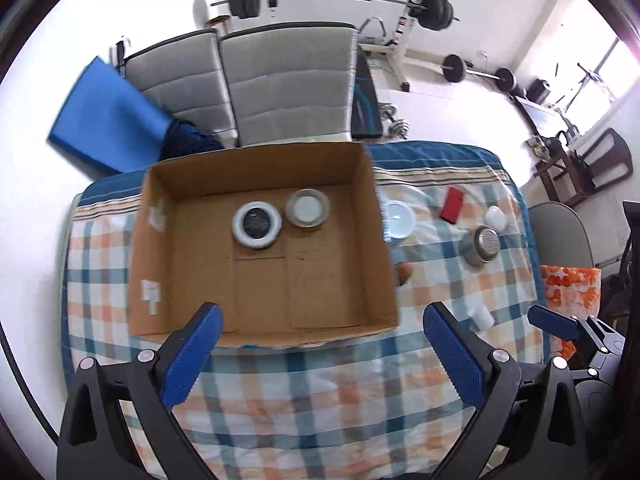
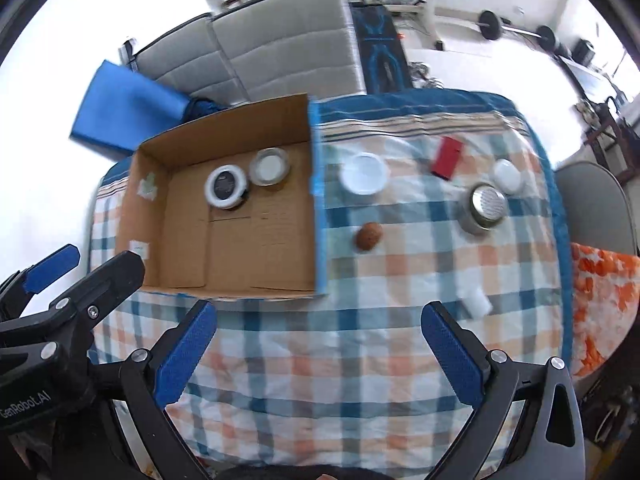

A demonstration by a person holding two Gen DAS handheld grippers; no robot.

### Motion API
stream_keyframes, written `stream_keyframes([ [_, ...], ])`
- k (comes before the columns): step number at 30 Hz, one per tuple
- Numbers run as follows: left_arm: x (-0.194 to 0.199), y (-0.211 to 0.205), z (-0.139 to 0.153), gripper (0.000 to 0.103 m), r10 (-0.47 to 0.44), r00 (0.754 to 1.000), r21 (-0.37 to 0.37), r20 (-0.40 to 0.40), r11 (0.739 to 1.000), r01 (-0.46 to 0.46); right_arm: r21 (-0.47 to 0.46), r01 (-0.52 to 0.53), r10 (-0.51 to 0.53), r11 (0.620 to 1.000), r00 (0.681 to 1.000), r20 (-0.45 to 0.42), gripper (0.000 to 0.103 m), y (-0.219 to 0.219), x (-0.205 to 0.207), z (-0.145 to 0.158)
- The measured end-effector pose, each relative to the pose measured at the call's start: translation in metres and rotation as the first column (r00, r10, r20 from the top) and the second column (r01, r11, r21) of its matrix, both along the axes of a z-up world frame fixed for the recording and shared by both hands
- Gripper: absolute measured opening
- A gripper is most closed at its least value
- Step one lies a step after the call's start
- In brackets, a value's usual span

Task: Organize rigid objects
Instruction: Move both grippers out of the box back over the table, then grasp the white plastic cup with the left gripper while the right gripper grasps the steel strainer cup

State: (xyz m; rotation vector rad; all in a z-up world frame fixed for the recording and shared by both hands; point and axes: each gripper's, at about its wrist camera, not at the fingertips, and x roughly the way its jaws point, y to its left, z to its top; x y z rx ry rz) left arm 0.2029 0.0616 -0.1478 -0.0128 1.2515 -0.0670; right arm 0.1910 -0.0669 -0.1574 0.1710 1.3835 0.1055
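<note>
An open cardboard box (image 1: 160, 240) (image 2: 184, 252) sits on the plaid table. Inside it lie a black-and-white round tin (image 1: 256, 225) (image 2: 225, 187) and a grey round lid (image 1: 307, 208) (image 2: 270, 167). On the cloth to its right are a white bowl (image 1: 400, 219) (image 2: 365, 173), a red block (image 1: 452, 205) (image 2: 446, 157), a metal tin (image 1: 482, 246) (image 2: 485, 208), a white round piece (image 1: 496, 218) (image 2: 508, 176), a brown ball (image 1: 403, 272) (image 2: 369, 236) and a white cup (image 1: 483, 316) (image 2: 476, 302). My left gripper (image 1: 320, 328) is open and empty before the box's near wall. My right gripper (image 2: 318, 326) is open and empty above the cloth.
The table wears a plaid cloth (image 1: 320, 400) (image 2: 360, 360). Behind it stand grey cushions (image 1: 280, 80), a blue mat (image 1: 104, 116) and barbell weights (image 1: 436, 6). An orange patterned cloth (image 2: 600, 288) hangs at the right edge, by a grey chair (image 2: 592, 200).
</note>
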Motion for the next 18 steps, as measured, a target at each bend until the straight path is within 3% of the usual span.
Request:
stream_keyframes([
  [8,0.062,-0.102,-0.049,0.103,-0.068,0.995,-0.003,-0.078,0.998,0.068,-0.034,0.177,-0.179,0.984,0.980,-0.089,0.103,-0.114,0.034,-0.051],
  [13,0.107,-0.136,-0.093,0.103,-0.069,0.987,0.048,-0.142,0.996,0.076,-0.012,0.255,-0.254,0.967,0.956,-0.144,0.103,-0.153,0.072,-0.095],
  [18,0.142,-0.143,-0.135,0.103,-0.044,0.973,0.084,-0.225,0.994,0.064,0.001,0.279,-0.272,0.960,0.938,-0.217,0.103,-0.167,0.109,-0.149],
])
